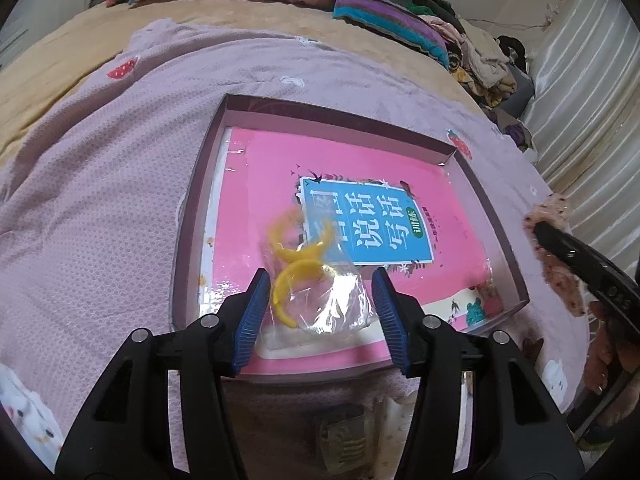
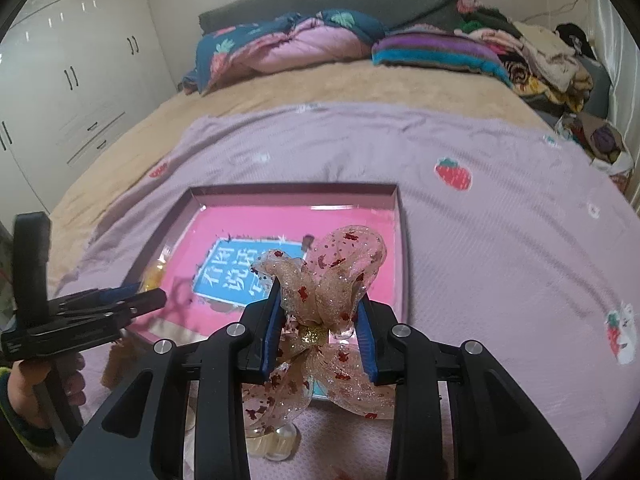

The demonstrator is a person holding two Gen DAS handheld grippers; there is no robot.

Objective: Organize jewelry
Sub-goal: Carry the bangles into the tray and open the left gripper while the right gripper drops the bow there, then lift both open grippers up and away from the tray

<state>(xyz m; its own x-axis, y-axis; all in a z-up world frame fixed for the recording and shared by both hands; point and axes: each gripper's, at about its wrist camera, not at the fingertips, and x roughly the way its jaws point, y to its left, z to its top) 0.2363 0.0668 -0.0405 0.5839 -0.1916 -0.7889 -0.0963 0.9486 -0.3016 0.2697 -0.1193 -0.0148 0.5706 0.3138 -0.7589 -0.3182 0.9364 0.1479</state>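
Note:
A clear plastic bag with yellow rings [image 1: 308, 292] lies on a pink book [image 1: 256, 184] inside a shallow mauve box [image 1: 192, 208]. My left gripper [image 1: 320, 304] stands open around the bag, its blue pads on either side and not pressing it. My right gripper [image 2: 320, 312] is shut on a sheer pink bow [image 2: 340, 264] with red flecks and a gold centre, held above the near right corner of the box [image 2: 402, 248]. The bow [image 1: 556, 256] also shows at the right edge of the left wrist view. The left gripper [image 2: 120, 300] shows at the left of the right wrist view.
The box sits on a lilac blanket [image 2: 500, 240] with strawberry patches, spread over a bed. Folded quilts [image 2: 288, 44] and a clothes pile [image 2: 552, 64] lie at the far end. A clear plastic item [image 2: 276, 440] lies near the front edge. A white wardrobe [image 2: 80, 80] stands left.

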